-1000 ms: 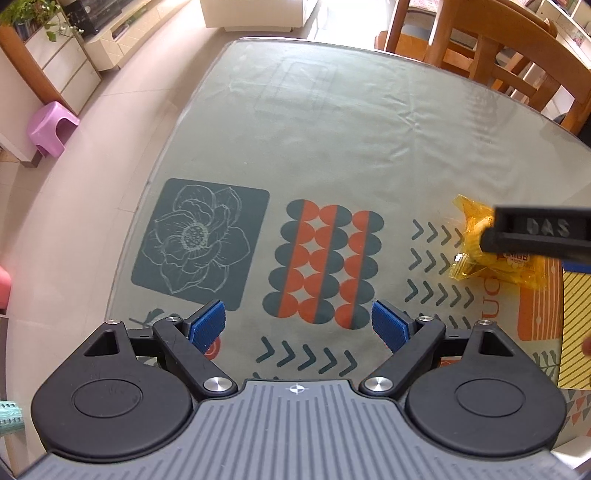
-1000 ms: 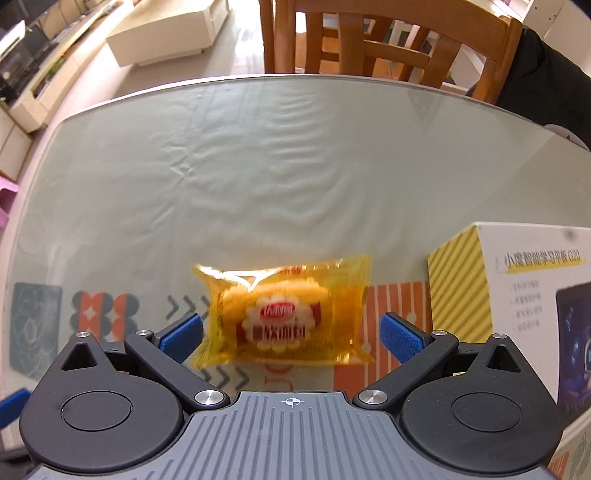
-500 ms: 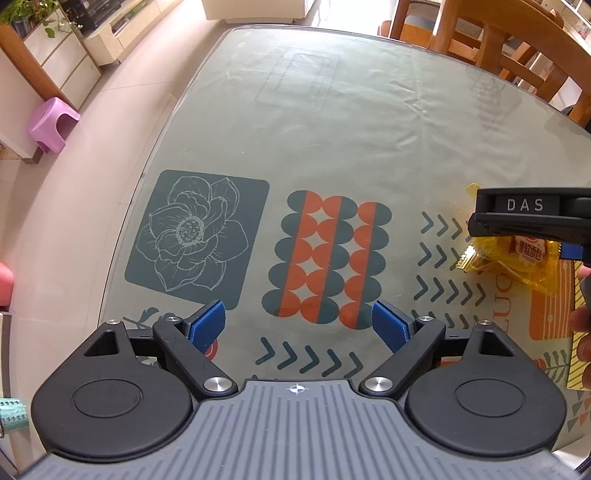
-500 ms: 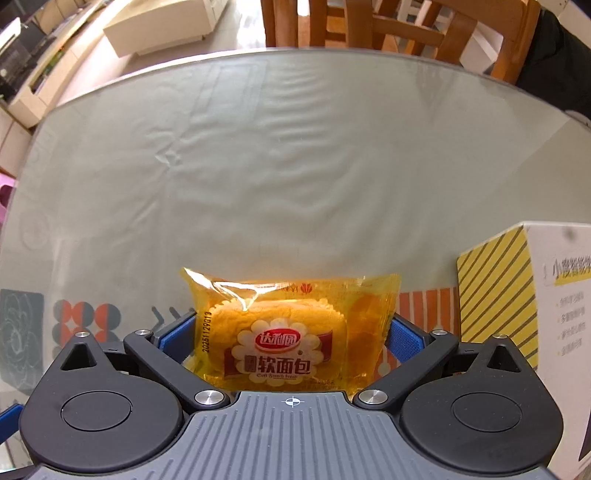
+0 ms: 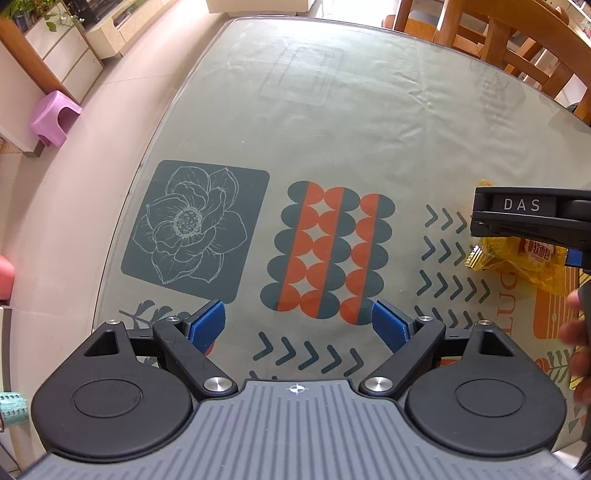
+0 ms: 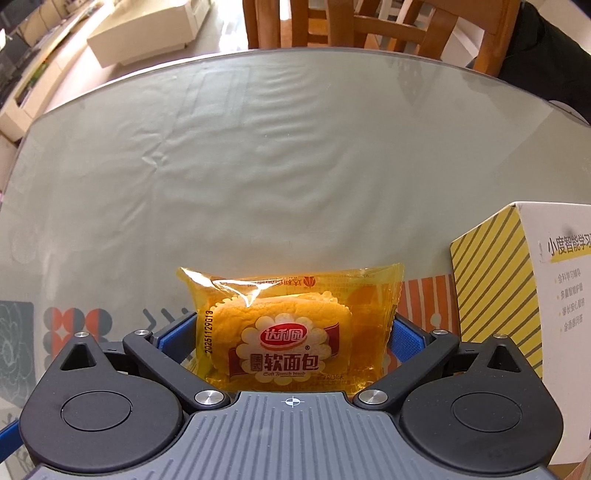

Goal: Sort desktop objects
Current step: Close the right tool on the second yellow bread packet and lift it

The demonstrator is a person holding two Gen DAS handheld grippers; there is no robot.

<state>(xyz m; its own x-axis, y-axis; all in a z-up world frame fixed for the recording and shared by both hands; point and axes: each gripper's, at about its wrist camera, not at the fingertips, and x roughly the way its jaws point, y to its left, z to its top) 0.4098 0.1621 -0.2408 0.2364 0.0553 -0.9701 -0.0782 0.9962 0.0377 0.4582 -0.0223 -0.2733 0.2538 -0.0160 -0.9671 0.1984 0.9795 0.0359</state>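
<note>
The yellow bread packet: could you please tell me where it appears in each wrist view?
Left wrist: bread packet at the far right edge, under the right gripper.
Right wrist: packet bottom centre, between the blue fingers.
Shared landmark: the orange-and-grey circle print.

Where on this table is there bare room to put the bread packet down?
The plain grey cloth beyond the bread packet, up to the wooden chairs, is bare. So is the printed stretch before the left gripper. It is crowded at the striped box.
</note>
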